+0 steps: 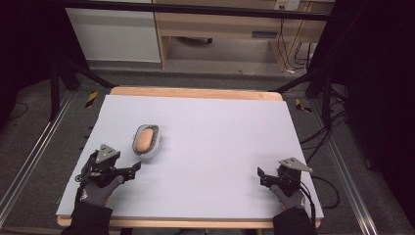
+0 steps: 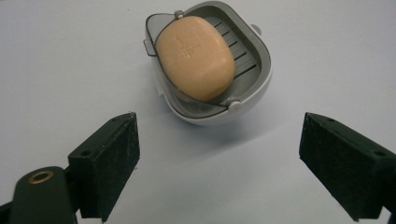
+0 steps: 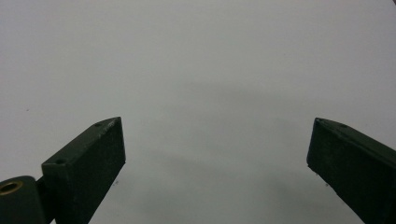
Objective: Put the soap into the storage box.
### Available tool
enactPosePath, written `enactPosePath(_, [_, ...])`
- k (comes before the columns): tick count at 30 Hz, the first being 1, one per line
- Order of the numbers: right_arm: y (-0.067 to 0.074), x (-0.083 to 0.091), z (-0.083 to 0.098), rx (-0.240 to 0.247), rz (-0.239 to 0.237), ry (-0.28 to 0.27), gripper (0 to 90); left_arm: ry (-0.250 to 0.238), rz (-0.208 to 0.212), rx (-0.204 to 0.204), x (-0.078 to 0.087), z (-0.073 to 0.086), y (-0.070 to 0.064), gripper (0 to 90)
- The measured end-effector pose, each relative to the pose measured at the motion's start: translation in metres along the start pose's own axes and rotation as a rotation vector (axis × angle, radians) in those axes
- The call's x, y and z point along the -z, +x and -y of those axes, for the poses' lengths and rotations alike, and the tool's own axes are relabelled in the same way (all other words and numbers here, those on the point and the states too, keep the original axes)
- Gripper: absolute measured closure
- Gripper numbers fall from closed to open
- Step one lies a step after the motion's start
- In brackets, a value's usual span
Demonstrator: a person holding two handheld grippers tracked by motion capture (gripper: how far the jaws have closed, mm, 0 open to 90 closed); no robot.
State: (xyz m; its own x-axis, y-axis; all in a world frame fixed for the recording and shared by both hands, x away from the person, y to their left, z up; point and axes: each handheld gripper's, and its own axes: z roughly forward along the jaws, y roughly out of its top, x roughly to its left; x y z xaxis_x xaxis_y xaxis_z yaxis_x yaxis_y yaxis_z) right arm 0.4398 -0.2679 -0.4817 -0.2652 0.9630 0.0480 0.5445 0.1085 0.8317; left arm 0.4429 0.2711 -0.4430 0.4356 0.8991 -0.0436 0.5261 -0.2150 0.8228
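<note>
Orange soap [image 2: 195, 57] in grey dish [image 2: 261, 70] before left gripper [image 2: 219, 154], jaws apart, empty.

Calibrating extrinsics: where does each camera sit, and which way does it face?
High view: above the table's near edge, looking forward and down; gloved hands, left tool, right tool.
Left gripper view: rides the left tool, facing the orange oval soap bar in its grey-white plastic dish.
Right gripper view: rides the right tool, facing the bare white tabletop.
Shared: soap, high and left views.

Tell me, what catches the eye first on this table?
An orange bar of soap lying in a grey and white soap dish, left of centre on the pale table. The left tongs stand open just short of it; the right tongs wait open near the right edge.
</note>
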Motion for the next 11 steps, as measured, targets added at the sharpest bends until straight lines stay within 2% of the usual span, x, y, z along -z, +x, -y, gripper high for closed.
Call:
enactPosePath(4, [0.0, 0.001, 0.0, 0.001, 0.005, 0.006, 4.6, 0.002, -0.022, 0.007, 0.001, 0.011, 0.008, 11.6])
enactPosePath(11, [-0.003, 0.003, 0.0, -0.018, 0.015, 0.009, 4.6, 0.011, -0.045, 0.013, -0.003, 0.018, 0.016, 11.9])
